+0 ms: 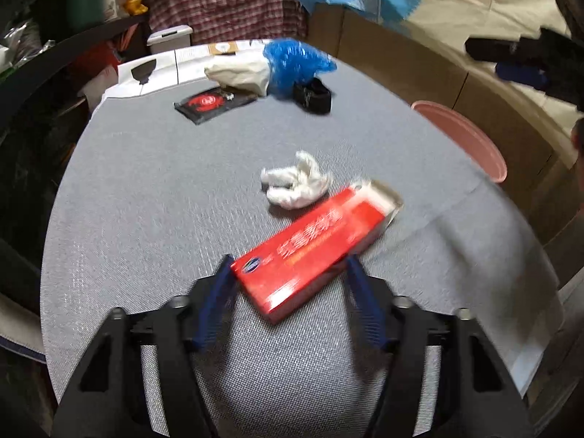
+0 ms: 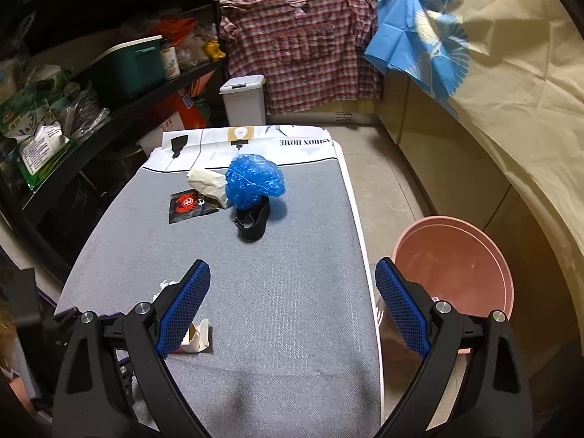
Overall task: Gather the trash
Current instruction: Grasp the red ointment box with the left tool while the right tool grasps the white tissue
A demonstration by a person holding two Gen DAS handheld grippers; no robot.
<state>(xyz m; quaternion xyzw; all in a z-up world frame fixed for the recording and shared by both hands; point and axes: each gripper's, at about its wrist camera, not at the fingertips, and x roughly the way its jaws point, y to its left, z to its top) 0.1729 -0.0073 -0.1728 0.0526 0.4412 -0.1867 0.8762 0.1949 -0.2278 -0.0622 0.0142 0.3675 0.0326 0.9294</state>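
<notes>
Dim, warm indoor light throughout, dark at the upper left shelves [image 2: 91, 84]. Left wrist view smeared by motion blur, red box [image 1: 314, 252] lettering unreadable. Right wrist view sharp. Strong fisheye bending and black vignette at all corners. Soft shadows only.

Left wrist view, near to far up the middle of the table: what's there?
Red box between the left gripper fingers → crumpled white tissue → black strap → blue plastic bag.

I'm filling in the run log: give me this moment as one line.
left gripper: jaws around red box, contact unclear | right gripper: open, empty | pink basin: beside table
</notes>
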